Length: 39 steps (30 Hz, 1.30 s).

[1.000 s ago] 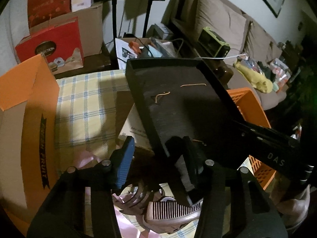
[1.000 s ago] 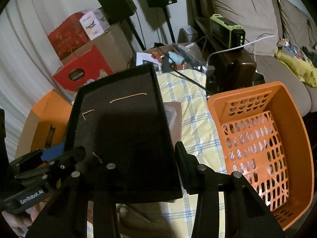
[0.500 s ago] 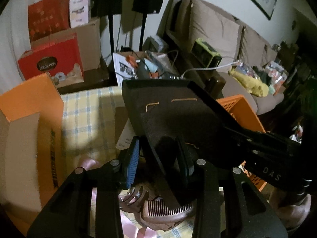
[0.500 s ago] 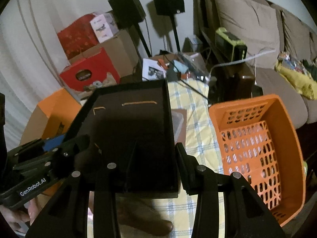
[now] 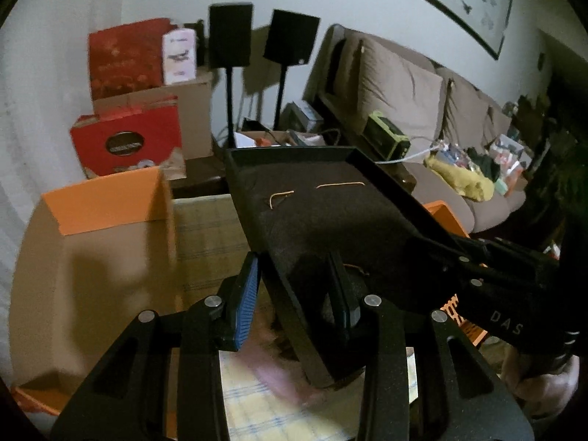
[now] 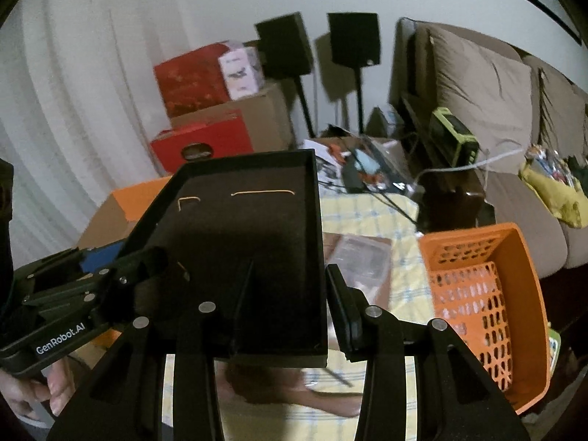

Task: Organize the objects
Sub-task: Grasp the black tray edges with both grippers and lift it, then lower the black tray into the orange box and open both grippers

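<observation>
Both grippers, left (image 5: 294, 294) and right (image 6: 290, 305), clamp black tray (image 6: 242, 242) by its walls; uneven lift could tip it, sliding rubber bands (image 6: 262, 193) off

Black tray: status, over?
Both tongs, left and right, clamped on black tray walls. Tray held above checked tablecloth, rubber bands inside. Orange basket to the right, nothing blocking.

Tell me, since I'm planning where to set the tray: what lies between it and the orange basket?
A clear plastic packet on the checked cloth, in the right wrist view.
</observation>
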Tool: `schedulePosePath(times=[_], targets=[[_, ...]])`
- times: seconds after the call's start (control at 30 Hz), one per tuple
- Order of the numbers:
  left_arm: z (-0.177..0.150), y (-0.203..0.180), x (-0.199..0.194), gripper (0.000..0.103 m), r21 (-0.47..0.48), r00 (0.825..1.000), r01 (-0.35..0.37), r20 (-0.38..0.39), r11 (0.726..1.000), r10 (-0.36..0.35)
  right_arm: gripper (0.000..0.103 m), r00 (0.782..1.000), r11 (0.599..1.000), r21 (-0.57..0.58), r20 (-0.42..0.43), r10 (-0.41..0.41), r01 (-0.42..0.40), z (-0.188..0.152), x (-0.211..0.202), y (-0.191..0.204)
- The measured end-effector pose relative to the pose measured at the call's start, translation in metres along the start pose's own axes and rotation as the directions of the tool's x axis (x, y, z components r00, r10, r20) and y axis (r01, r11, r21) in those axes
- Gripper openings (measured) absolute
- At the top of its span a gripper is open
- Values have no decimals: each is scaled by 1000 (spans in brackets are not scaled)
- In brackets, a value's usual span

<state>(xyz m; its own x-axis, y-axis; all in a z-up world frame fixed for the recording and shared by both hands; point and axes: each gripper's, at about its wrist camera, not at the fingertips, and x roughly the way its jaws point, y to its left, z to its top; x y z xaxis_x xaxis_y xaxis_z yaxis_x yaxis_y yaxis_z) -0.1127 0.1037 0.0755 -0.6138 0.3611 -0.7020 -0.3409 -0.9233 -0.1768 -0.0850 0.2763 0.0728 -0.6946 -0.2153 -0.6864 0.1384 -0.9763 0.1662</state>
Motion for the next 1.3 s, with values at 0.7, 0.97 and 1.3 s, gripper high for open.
schedulePosePath(times=[0.7, 0.97, 1.3], targets=[[-39, 154, -48, 33, -146, 985, -175, -26, 974, 173, 41, 985, 975, -153, -90, 146, -159, -9, 61, 162], [-54, 201, -30, 33, -208, 979, -198, -81, 958, 184, 41, 975, 966, -181, -159, 155, -183, -16, 95, 196], [-60, 226, 8, 33, -203, 966, -216, -184, 955, 180, 40, 959, 962, -185, -240, 153, -200, -27, 127, 203]])
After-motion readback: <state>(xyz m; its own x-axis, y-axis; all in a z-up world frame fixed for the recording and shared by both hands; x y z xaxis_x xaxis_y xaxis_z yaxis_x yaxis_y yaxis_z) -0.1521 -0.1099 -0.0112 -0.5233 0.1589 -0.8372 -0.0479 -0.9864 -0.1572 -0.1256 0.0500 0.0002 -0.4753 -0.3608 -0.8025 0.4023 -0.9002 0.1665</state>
